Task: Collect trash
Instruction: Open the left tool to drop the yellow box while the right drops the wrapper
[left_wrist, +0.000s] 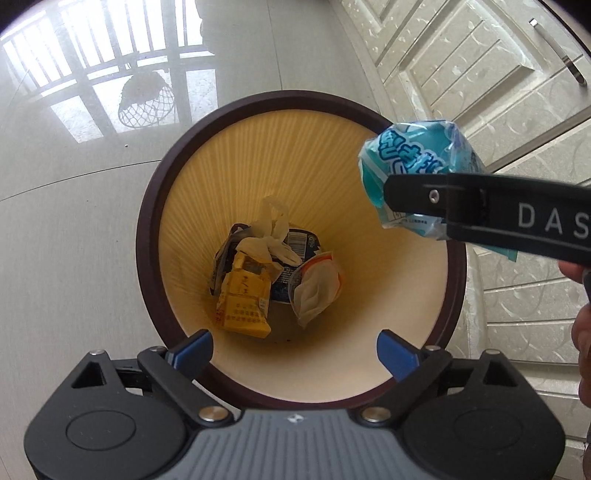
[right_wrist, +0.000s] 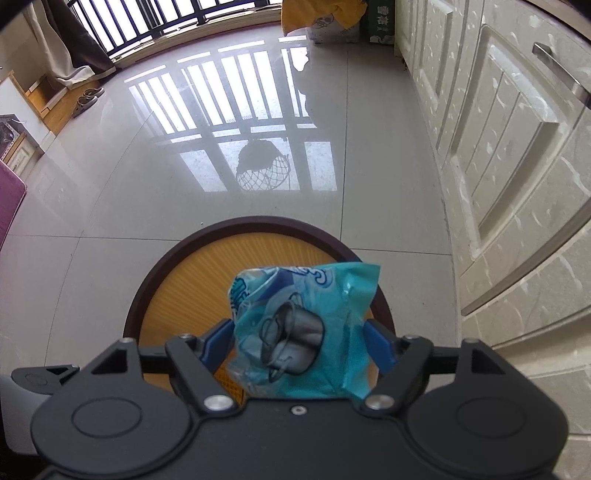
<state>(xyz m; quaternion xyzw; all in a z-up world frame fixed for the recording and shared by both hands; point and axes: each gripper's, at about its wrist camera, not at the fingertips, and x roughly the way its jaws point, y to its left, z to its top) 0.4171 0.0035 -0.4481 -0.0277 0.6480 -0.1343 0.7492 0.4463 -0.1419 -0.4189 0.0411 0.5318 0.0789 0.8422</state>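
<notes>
Left wrist view looks straight down into the bin (left_wrist: 147, 236), whose bottom already holds a yellow carton (left_wrist: 242, 299) and other scraps. The left hand-held gripper (left_wrist: 295, 354) hangs spread and empty over the near rim. The right hand-held gripper (right_wrist: 299, 345) pinches a crumpled blue wrapper (right_wrist: 299, 332) between its blue pads (right_wrist: 378, 347). In the left view that wrapper (left_wrist: 413, 162) hangs over the bin's right-hand rim, part inside the opening, part outside. My judgement: the drop depends on this offset, so the right hand should carry the wrapper leftward toward the bin's centre before letting go.
</notes>
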